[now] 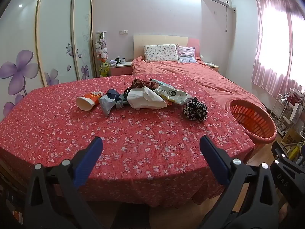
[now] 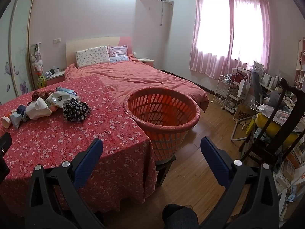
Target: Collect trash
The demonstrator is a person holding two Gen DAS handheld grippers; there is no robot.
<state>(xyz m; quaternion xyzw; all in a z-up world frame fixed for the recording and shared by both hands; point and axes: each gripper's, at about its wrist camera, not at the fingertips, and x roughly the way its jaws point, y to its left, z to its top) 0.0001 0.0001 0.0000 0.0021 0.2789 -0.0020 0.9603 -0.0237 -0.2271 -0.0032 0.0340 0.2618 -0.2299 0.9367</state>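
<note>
So, nothing is picked up yet. Both grippers are held back off the near edge of the surface [image 1: 57, 126], which is covered by a red floral cloth, and this looks like the very start of the job. The left gripper [image 1: 151, 143] is seen with its fingers spread wide and nothing between them; same for the right gripper [image 2: 152, 143], wide apart and empty.

The trash is piled mid-surface, well apart from both grippers: a tipped paper cup [image 1: 88, 102] at the left end, a crumpled bluish wrapper [image 1: 108, 103] just beside it, a white paper bag [image 1: 144, 99] in the middle, and a pale snack packet [image 1: 172, 94] behind that. A black floral fabric bundle [image 1: 195, 109] sits off to the right, nearest the orange basket [image 1: 265, 133], which is parked against the surface's right corner and appears empty.

Probably a reach forward over the cloth is called for next, with one piece pinched from the edge of the pile, likely the cup or the white bag, and carried across to the basket.

What the brown patterned thing [image 1: 142, 83] at the back of the pile is can't really be made out. The basket's base is hidden behind the hanging cloth in the left view.
</note>
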